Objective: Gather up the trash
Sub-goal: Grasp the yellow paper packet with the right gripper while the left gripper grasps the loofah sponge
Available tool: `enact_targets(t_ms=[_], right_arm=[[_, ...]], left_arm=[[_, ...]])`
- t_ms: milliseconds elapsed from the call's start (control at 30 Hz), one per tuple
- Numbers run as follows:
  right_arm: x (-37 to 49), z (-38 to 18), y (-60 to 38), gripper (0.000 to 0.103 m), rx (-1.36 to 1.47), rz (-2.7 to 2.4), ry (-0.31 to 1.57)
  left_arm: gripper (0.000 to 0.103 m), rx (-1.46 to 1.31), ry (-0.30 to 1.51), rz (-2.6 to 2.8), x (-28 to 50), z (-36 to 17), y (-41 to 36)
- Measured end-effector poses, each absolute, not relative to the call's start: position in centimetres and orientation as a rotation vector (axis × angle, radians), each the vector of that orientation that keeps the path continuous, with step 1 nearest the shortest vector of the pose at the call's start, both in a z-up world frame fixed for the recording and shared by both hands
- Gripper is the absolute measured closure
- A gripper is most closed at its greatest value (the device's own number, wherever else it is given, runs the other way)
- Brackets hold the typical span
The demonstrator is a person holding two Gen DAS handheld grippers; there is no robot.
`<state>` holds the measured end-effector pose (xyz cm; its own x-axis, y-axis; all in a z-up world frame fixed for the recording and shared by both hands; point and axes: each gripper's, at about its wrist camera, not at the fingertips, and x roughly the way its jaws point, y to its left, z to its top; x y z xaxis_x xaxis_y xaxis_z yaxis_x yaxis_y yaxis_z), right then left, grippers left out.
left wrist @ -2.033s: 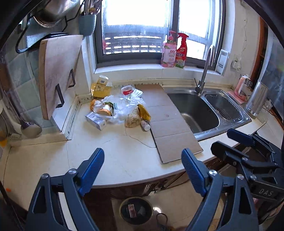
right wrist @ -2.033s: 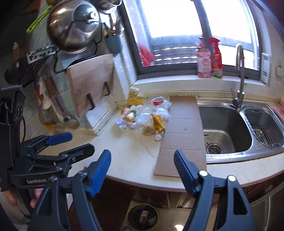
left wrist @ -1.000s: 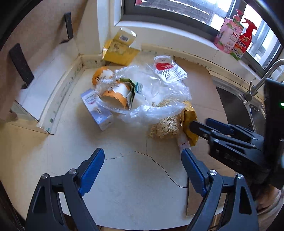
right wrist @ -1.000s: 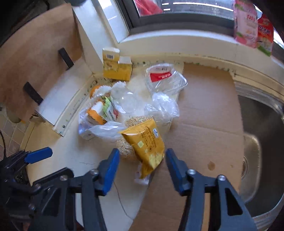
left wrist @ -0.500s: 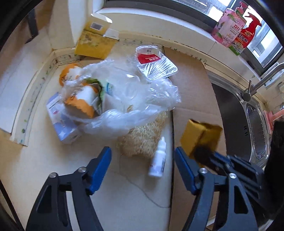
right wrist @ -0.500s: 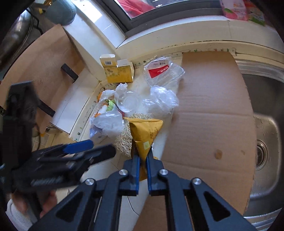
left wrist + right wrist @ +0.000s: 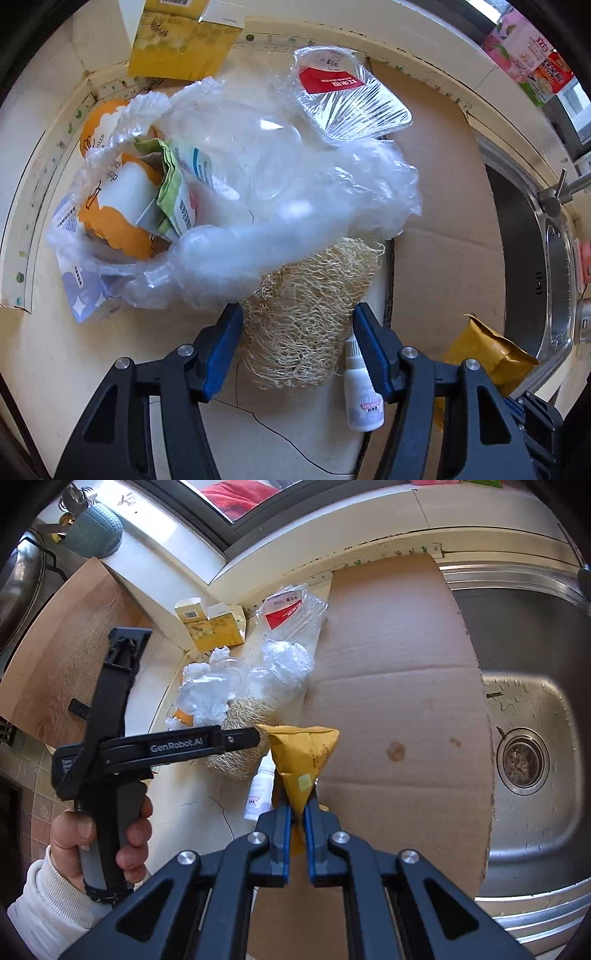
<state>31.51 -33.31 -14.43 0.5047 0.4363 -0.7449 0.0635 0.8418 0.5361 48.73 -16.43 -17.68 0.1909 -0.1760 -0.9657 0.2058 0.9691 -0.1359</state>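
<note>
A heap of trash lies on the counter. My left gripper (image 7: 297, 325) is open, its fingers on either side of a beige loofah scrubber (image 7: 306, 314) without closing on it. A small white dropper bottle (image 7: 360, 384) lies by its right finger. Behind are clear plastic bags (image 7: 258, 221), orange and green packets (image 7: 122, 206), a clear tray with a red label (image 7: 347, 99) and a yellow box (image 7: 177, 44). My right gripper (image 7: 298, 805) is shut on a yellow snack bag (image 7: 304, 757), held above the cardboard; the bag also shows in the left wrist view (image 7: 484, 354).
A flat cardboard sheet (image 7: 399, 709) covers the counter beside the steel sink (image 7: 535, 716). A wooden cutting board (image 7: 66, 642) leans at the left wall. Spray bottles (image 7: 532, 62) stand on the window sill. The left gripper's body (image 7: 110, 746) is close beside my right one.
My left gripper has moved forward and down so its fingers straddle the loofah. My right gripper, shut on the yellow bag, has lifted it up and back from the pile.
</note>
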Motion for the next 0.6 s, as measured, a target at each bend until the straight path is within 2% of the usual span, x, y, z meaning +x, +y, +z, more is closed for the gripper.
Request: enact_targets(t_ms=[100, 233, 300, 600], right_arm=[[31.6, -14.5, -33.1, 0.097, 0.546, 0.248, 1.031], [31.8, -14.5, -32.4, 0.097, 0.544, 0.267, 1.036], [31.7, -14.6, -32.0, 0.097, 0.545, 0.281, 1.037], [31.0, -14.0, -29.6, 0.097, 0.531, 0.332, 1.034]], left_arm=[[0.046, 0.044, 1.335, -0.274, 48.4, -17.6, -16.7], [0.069, 0.016, 1.3, -0.291, 47.6, -16.6, -15.9], [0.074, -0.01, 1.295, -0.295, 47.0, -16.0, -15.1], [0.077, -0.085, 1.225, -0.295, 40.9, -13.2, -10.7]])
